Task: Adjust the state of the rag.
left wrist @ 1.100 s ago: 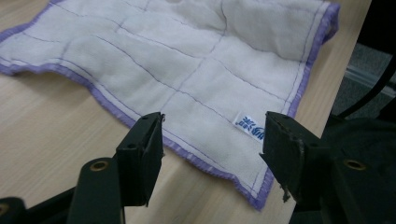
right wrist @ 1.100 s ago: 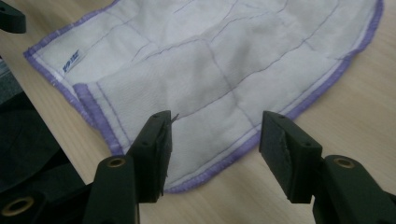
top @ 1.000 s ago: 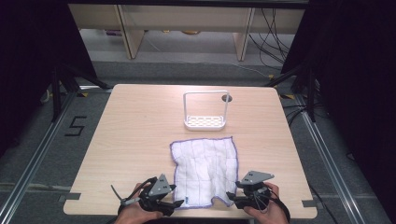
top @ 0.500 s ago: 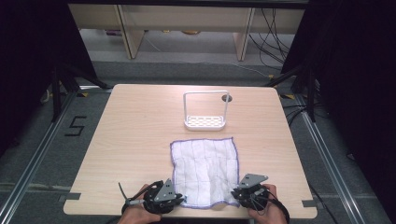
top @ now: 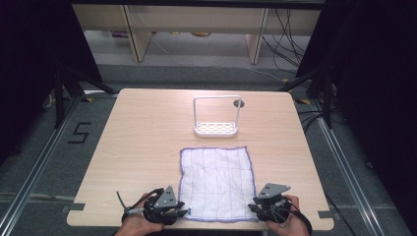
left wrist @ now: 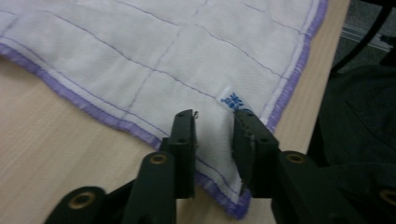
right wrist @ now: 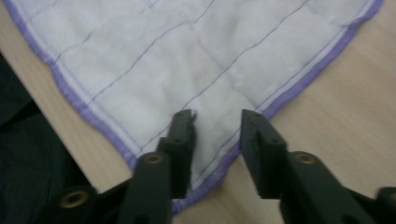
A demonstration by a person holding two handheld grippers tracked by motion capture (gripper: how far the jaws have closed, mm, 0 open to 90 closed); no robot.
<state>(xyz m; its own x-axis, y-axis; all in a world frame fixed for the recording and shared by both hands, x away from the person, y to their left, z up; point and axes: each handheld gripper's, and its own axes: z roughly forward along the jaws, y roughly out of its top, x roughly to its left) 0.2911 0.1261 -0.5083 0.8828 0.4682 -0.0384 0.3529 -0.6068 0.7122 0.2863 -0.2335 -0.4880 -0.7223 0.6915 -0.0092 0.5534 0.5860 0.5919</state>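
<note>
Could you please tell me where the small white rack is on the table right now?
In the high view, the white rack stands upright on the table's far half, slightly right of centre, just beyond the far edge of the white cloth.

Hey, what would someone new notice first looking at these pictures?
Probably the white cloth with purple trim, spread flat on the near half of the wooden table. Then the left claw and right claw, one at each near corner, jaws apart after just opening. Beyond the cloth stands a small white rack.
</note>
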